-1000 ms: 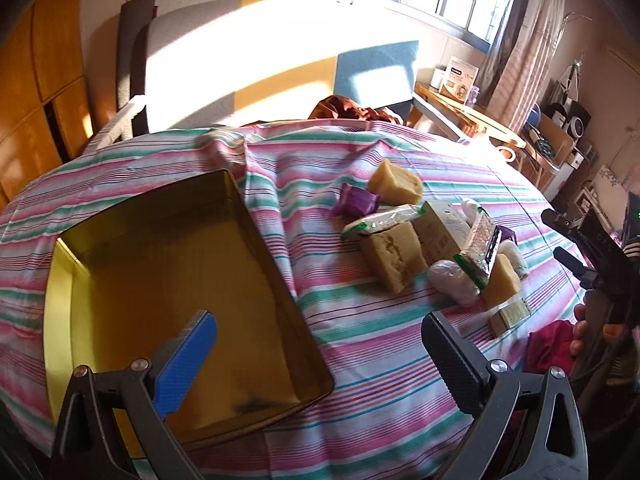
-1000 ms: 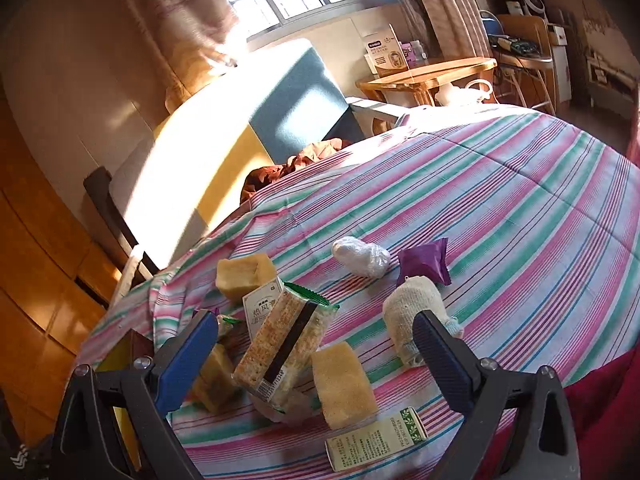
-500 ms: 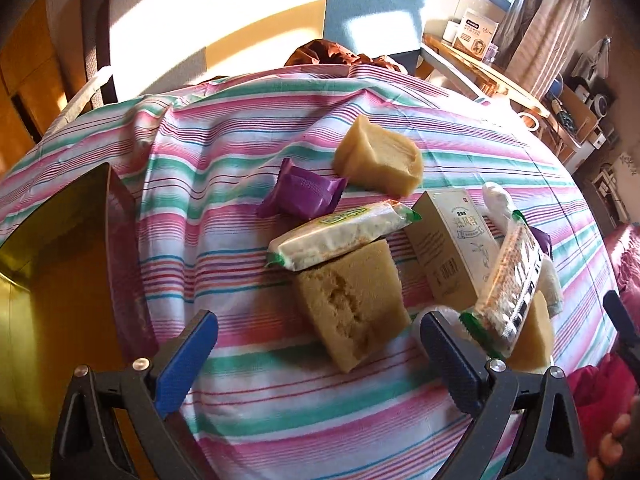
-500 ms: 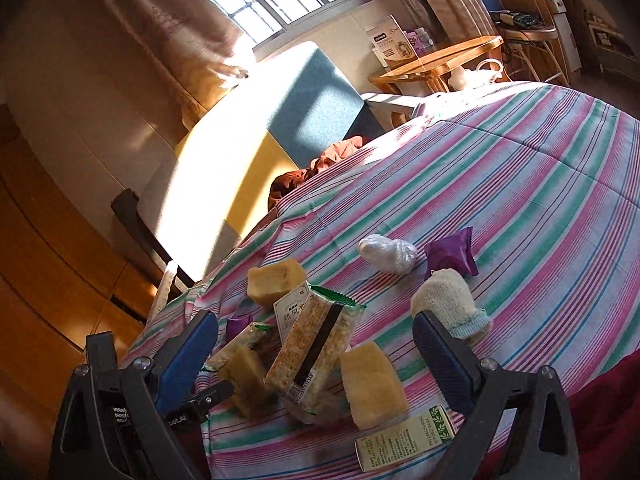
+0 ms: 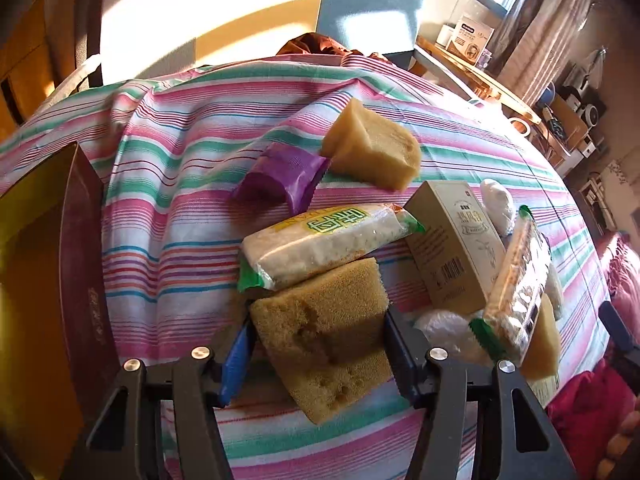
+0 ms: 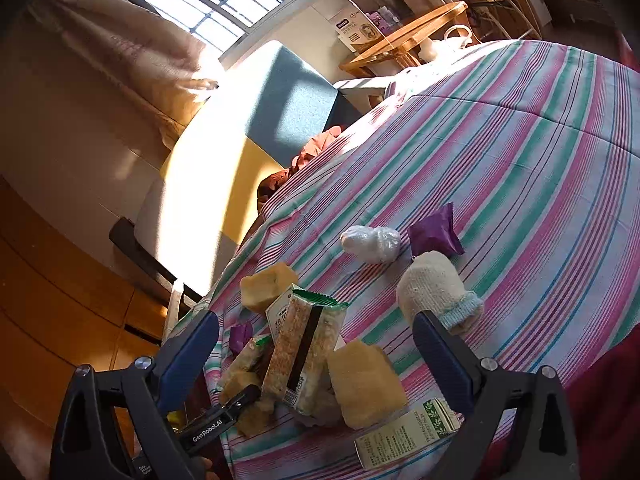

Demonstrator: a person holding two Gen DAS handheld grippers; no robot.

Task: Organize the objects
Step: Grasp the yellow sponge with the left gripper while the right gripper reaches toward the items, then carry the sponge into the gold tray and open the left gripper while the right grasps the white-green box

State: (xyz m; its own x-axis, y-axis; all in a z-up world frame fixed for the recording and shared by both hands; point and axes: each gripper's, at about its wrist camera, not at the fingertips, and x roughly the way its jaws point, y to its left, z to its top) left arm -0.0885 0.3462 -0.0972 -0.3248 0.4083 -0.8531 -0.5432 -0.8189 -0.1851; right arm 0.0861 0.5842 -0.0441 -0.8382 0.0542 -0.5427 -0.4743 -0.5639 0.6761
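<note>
My left gripper [image 5: 316,348] is shut on a brown sponge [image 5: 324,332] that lies on the striped tablecloth [image 5: 172,208]. A white snack pack [image 5: 320,240] rests on the sponge's far edge. Behind lie a purple packet [image 5: 284,178] and a yellow sponge [image 5: 372,148]; a beige carton [image 5: 456,248] and a cracker pack [image 5: 516,280] stand to the right. The gold tin box [image 5: 36,280] is at the left. My right gripper [image 6: 316,352] is open above the pile, over the cracker pack [image 6: 304,352] and a yellow sponge [image 6: 366,384].
In the right wrist view a white sock [image 6: 436,288], a white plastic wad [image 6: 372,242], a purple packet [image 6: 434,234] and a small green carton [image 6: 404,436] lie on the cloth. A sofa [image 6: 224,152] stands behind the table. The left gripper's tip [image 6: 224,412] shows at lower left.
My left gripper moved forward onto the brown sponge and closed on it. The right gripper tilted and stayed open above the pile.
</note>
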